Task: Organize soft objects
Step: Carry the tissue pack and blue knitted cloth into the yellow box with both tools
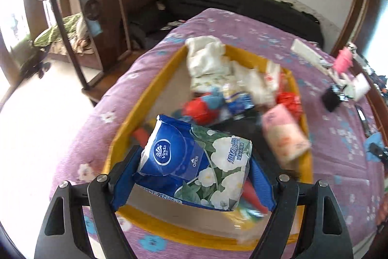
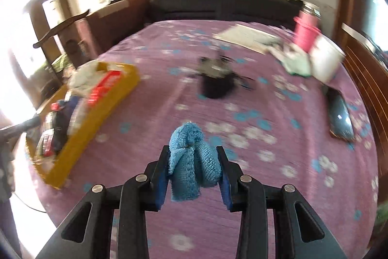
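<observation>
- Left gripper (image 1: 194, 176), lower centre of the left wrist view: jaws spread wide, blue pads pressed on either side of a tissue pack (image 1: 194, 162) in blue and floral wrap. Pack is held clear above the yellow box (image 1: 135, 113).
- Yellow box fills mid-frame on the purple bedspread (image 1: 339, 186). It already holds white cloths (image 1: 208, 60), a pink pack (image 1: 283, 135) at its right wall, and red and blue items too blurred to name.
- Judgement: this hand is at the deposit step. Next move calls for lowering the pack into the free near-left part of the box, then spreading the jaws.
- Right gripper (image 2: 194, 169), lower centre of the right wrist view: jaws drawn in partway and clamped on a blue knitted cloth (image 2: 191, 157), rolled, its top standing above the pads.
- Yellow box (image 2: 106, 101) lies at the left of this frame, well apart from the held cloth; a dark object (image 2: 215, 81) sits mid-bed, a pink cup (image 2: 305, 33) at upper right.
- Judgement: this hand is at the carry step. Next move calls for travel toward frame left, arriving over the box without meeting the other gripper, which is not identifiable in this view.
</observation>
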Demonstrator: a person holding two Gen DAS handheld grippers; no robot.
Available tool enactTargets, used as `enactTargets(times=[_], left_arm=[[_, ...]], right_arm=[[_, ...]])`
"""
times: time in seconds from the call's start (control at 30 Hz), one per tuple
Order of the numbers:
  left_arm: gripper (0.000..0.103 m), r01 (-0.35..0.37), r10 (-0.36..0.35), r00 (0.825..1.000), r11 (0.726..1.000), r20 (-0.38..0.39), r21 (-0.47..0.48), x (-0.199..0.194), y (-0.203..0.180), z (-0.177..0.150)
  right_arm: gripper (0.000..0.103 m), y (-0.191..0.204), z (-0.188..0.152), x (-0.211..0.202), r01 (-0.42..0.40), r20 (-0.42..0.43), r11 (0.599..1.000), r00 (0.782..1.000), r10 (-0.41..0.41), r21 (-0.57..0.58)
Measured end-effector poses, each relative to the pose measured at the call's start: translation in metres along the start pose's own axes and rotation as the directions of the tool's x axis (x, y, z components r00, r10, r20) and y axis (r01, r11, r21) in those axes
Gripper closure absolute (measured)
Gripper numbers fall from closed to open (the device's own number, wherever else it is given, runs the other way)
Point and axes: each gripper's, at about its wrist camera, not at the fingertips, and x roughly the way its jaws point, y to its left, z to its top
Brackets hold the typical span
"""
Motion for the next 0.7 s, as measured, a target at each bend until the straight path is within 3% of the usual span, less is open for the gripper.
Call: enactTargets(times=[0.27,0.43,0.7], left_arm=[[0.019,-0.119,0.121,0.991,0.992,-0.056,0.036,0.024,0.009,-0.004],[0.012,-0.08,0.081,0.996,0.996,-0.04,0.037,0.014,0.008,-0.007],[0.011,-0.025,0.028,0.995,0.999,0.095,-0.027,-0.017,0.02,-0.004]], right_arm=[[0.064,0.08,0.013,0.01,-0.15,-0.032,0.983,0.988,0.148,-0.109],[0.064,0.133,0.01,0.028,-0.291,-0.12,0.945,0.954,0.275,-0.151],[0.063,0.21,0.003,0.051,-0.361,-0.194,0.895,0.928,0.318,-0.263]])
